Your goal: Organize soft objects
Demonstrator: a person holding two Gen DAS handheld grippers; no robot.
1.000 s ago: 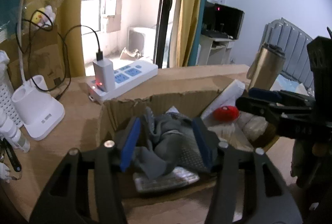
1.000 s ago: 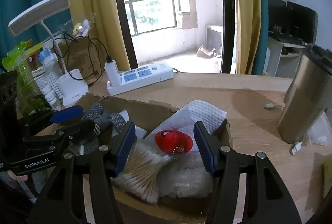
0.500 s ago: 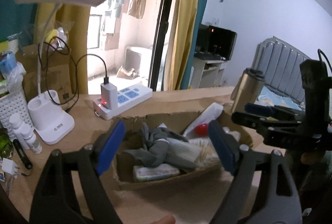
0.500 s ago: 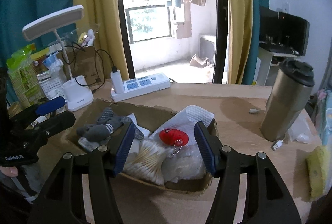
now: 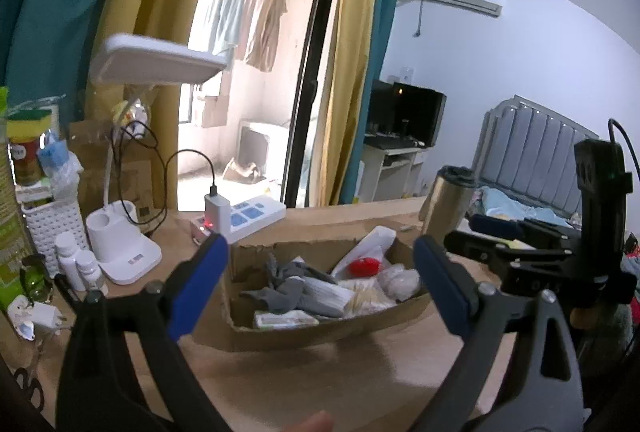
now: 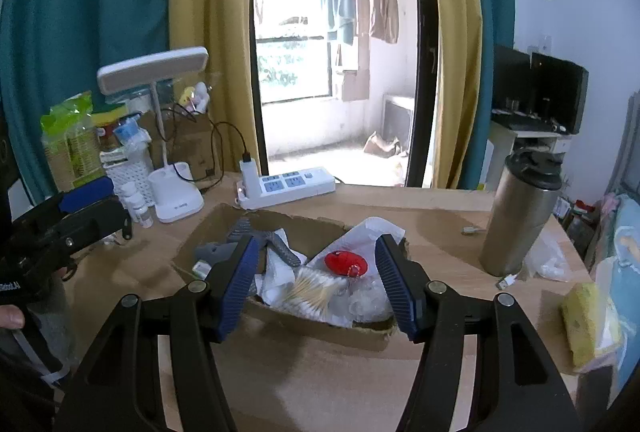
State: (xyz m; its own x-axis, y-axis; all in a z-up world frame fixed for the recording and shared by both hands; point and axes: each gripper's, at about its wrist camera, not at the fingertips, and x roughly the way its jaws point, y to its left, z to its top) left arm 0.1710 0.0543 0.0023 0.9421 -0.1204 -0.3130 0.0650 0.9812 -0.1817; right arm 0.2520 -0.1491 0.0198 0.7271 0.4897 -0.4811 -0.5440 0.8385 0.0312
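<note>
A shallow cardboard box (image 5: 320, 330) (image 6: 352, 334) sits on the wooden desk. It holds grey socks (image 5: 290, 288) (image 6: 218, 252), a red plush keychain (image 5: 363, 267) (image 6: 346, 263), cotton swabs (image 6: 314, 286), white tissue (image 6: 380, 228) and a wipes pack (image 5: 286, 320). My left gripper (image 5: 320, 290) is open wide and empty, held back above the box's near side. My right gripper (image 6: 316, 286) is open and empty, also drawn back in front of the box.
A white desk lamp (image 6: 174, 196) (image 5: 120, 252), a power strip (image 6: 288, 186) (image 5: 244, 218), small white bottles (image 6: 138, 204) and a white basket (image 5: 52, 228) stand at the left. A steel tumbler (image 6: 520, 216) (image 5: 448, 208) and a yellow sponge (image 6: 582, 328) are at the right.
Both grippers have pulled up and back from the box. The left gripper has opened wider and let go of the grey socks, which now lie in the box.
</note>
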